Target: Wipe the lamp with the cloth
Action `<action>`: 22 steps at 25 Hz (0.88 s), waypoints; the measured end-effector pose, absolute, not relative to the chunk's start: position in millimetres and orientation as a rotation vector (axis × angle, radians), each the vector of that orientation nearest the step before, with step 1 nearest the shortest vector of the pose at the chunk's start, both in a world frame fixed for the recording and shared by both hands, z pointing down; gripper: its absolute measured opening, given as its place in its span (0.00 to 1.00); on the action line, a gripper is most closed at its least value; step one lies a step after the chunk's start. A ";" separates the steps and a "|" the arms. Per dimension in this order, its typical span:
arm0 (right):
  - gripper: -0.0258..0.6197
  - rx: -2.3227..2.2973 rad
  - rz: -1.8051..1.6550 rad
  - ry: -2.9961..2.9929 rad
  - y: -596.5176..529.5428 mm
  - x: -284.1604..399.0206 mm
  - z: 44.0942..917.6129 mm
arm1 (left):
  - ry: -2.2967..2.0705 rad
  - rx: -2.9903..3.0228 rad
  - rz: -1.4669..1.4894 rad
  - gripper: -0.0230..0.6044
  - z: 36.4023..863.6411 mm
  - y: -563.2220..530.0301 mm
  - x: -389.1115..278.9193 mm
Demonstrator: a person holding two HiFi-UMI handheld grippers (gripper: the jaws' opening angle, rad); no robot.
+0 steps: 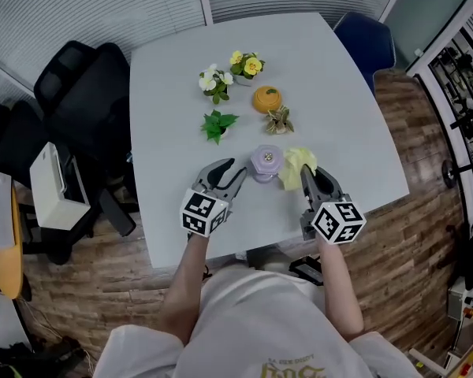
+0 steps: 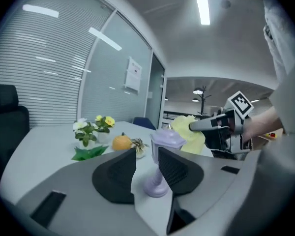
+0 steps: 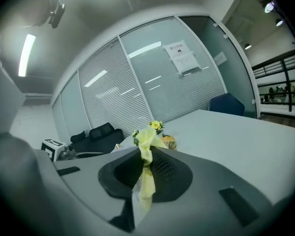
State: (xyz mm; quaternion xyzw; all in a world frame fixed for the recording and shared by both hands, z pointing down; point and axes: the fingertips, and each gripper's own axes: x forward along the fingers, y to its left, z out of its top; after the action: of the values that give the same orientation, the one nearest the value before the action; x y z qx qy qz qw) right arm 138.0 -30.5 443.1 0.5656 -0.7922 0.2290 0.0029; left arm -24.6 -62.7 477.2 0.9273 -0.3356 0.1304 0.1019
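A small lilac lamp (image 1: 266,162) (image 2: 162,141) stands on the white table (image 1: 173,77). My left gripper (image 1: 229,168) (image 2: 147,161) is at its left with the jaws partly apart. The lamp's stem shows through the gap just past the tips, and the left pad stays clear of it. My right gripper (image 1: 307,173) (image 3: 146,168) is shut on a yellow cloth (image 1: 296,166) (image 3: 146,146). The cloth (image 2: 187,134) hangs bunched right beside the lamp's right side. Whether it touches the lamp I cannot tell.
Behind the lamp stand a dry sprig (image 1: 280,120), an orange pumpkin (image 1: 266,98), a green leaf plant (image 1: 217,123) and two flower pots (image 1: 244,65) (image 1: 214,81). A black chair (image 1: 87,85) is at the left and a blue chair (image 1: 366,38) at the far right corner.
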 end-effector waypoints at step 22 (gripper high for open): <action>0.10 1.805 0.455 -2.493 2.9 120.6 383.3 | -1.227 2.746 0.242 0.04 397.3 -34.4 -42.8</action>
State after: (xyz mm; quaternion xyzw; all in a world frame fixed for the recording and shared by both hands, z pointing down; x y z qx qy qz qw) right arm 120.6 2.9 383.3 0.5799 -0.8013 0.1461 0.0152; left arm -42.8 -34.4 397.3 0.9083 -0.4059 0.0802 0.0619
